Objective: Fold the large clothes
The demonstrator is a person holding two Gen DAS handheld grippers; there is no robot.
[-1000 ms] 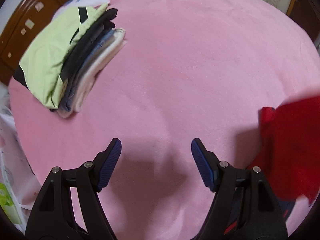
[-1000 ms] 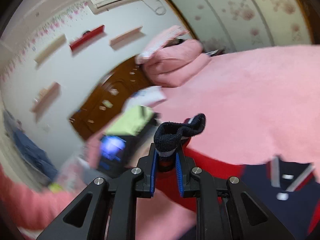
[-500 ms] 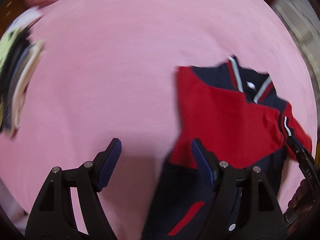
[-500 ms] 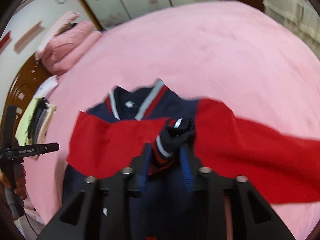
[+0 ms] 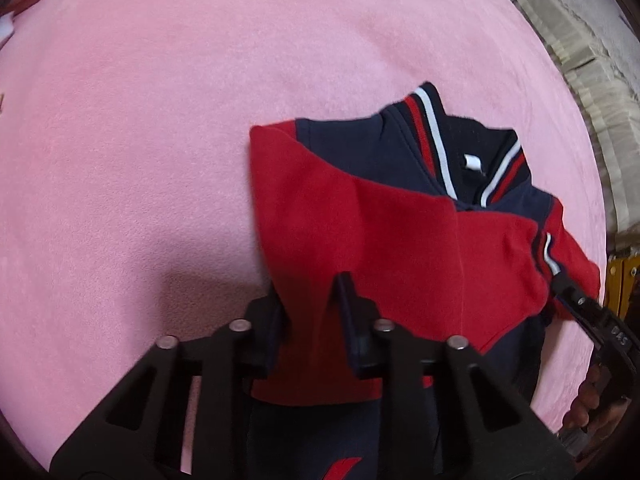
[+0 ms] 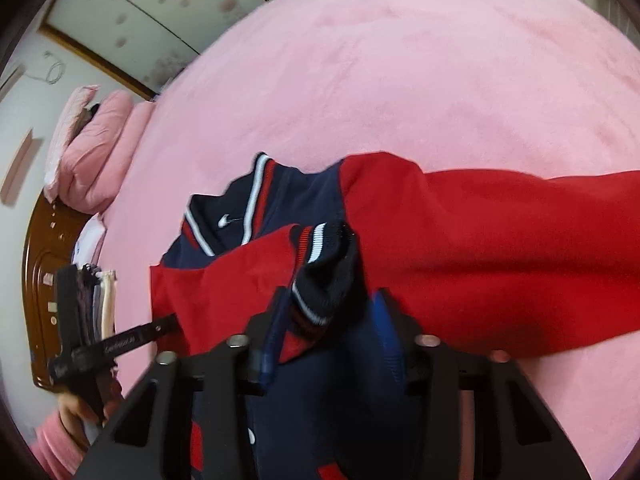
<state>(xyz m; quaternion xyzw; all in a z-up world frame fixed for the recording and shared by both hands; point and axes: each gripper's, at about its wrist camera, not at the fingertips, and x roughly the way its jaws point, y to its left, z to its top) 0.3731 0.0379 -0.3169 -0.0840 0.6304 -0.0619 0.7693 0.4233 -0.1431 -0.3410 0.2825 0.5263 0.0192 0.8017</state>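
Note:
A red and navy jacket (image 5: 392, 236) with a striped collar lies on the pink bed (image 5: 160, 120), one red sleeve folded across its chest. My left gripper (image 5: 308, 312) is closing on the folded red sleeve fabric at the jacket's left side. My right gripper (image 6: 328, 320) has its jaws a little apart around the sleeve's dark ribbed cuff (image 6: 324, 264), which sits between them. The other red sleeve (image 6: 500, 248) stretches out to the right in the right wrist view.
A stack of folded clothes (image 6: 100, 296) lies near the wooden headboard (image 6: 40, 280) at the far left. Pink pillows (image 6: 92, 152) sit at the head of the bed. A cream chest (image 5: 580, 60) stands beyond the bed's right edge.
My left gripper swung from bare bed over to the jacket and narrowed on the red sleeve. My right gripper carried the cuff across the chest and its jaws have loosened.

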